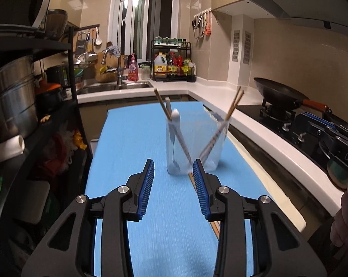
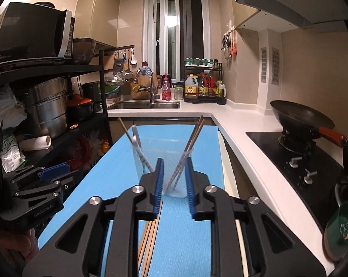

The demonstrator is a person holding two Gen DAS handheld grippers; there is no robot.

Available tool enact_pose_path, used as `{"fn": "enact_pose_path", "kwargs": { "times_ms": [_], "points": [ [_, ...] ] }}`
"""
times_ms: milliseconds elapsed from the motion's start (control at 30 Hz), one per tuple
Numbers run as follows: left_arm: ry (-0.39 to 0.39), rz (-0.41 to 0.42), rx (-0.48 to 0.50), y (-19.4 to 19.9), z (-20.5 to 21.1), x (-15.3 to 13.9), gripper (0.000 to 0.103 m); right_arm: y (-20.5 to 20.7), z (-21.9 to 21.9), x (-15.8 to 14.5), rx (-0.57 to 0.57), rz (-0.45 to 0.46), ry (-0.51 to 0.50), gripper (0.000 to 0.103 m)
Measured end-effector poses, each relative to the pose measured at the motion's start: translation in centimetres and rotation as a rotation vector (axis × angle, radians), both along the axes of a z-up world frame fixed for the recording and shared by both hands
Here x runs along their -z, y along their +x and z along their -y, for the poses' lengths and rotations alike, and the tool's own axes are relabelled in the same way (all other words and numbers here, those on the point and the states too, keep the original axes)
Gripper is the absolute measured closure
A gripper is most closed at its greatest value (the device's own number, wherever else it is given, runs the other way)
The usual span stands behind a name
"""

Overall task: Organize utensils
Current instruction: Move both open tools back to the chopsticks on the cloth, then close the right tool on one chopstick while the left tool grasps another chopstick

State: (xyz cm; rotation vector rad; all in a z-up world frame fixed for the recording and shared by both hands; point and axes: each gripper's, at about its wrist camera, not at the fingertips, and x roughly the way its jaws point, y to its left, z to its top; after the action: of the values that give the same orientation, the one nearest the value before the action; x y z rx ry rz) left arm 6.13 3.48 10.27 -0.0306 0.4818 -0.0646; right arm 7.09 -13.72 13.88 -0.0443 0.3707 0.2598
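Note:
Two clear glasses stand side by side on the blue mat (image 1: 132, 143). The left glass (image 1: 174, 159) holds a chopstick (image 1: 161, 102) and a white spoon (image 1: 175, 120). A pair of chopsticks (image 1: 234, 106) leans out of the right glass (image 1: 216, 152). Several loose chopsticks (image 2: 148, 237) lie on the mat under my right gripper (image 2: 174, 161), whose pads stand a little apart with nothing between them, just short of the glasses. My left gripper (image 1: 173, 164) is open and empty, also just before the glasses. The picture is blurred.
A black rack (image 1: 58, 46) with steel pots (image 1: 12, 97) stands close on the left. On the right, a white counter (image 1: 254, 124) carries a stove with a black wok (image 1: 278, 92), and a green bowl (image 2: 342, 226) sits nearer. A sink (image 2: 146, 105) and bottles (image 2: 204, 87) are at the back.

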Motion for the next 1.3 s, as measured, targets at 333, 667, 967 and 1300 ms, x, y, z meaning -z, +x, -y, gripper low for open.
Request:
{"fn": "enact_pose_path", "kwargs": {
  "times_ms": [333, 667, 967, 1300],
  "points": [
    [-0.068, -0.1, 0.01, -1.9, -0.5, 5.9, 0.08, -0.2, -0.5, 9.4, -0.017, -0.18, 0.018, 0.098],
    [-0.062, -0.137, 0.004, -1.4, -0.2, 7.8, 0.08, 1.7, -2.8, 15.9, -0.068, -0.417, 0.021, 0.097],
    [-0.069, -0.149, 0.02, -1.5, 0.1, 8.1, 0.08, 1.4, -3.6, 17.3, -0.066, -0.458, -0.034, 0.096],
    [-0.112, -0.183, 0.046, -0.9, 0.9, 8.8, 0.08, 1.1, -3.4, 17.5, -0.055, -0.486, -0.061, 0.097]
  ]
}}
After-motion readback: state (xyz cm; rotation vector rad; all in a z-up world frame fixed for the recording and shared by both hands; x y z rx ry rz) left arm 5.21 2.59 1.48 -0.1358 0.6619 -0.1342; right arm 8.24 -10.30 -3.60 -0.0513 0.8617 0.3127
